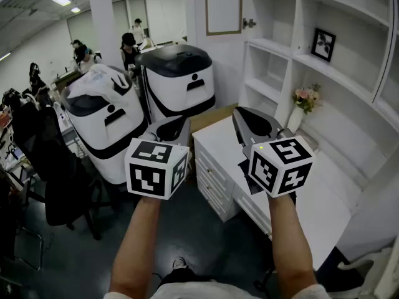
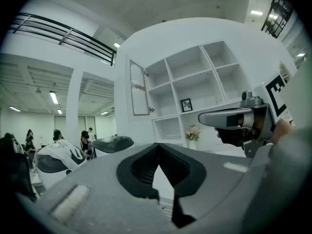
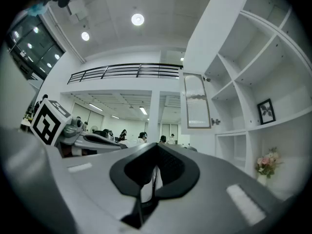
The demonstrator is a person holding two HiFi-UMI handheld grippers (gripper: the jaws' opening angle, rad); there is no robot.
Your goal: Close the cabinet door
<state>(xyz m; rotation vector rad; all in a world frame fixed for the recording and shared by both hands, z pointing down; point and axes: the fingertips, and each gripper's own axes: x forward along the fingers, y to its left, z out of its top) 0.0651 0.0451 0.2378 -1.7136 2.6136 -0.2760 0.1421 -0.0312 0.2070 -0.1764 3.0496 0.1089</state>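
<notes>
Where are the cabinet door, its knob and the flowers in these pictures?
cabinet door [image 1: 223, 8], head view, on its ribbed glass panel.
knob [image 1: 249, 23], head view, on the metal piece itself.
flowers [image 1: 305, 96], head view, on the pink blooms.

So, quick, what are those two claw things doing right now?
Left gripper: jaws slightly apart, holding nothing.
Right gripper: jaws together, holding nothing.
</notes>
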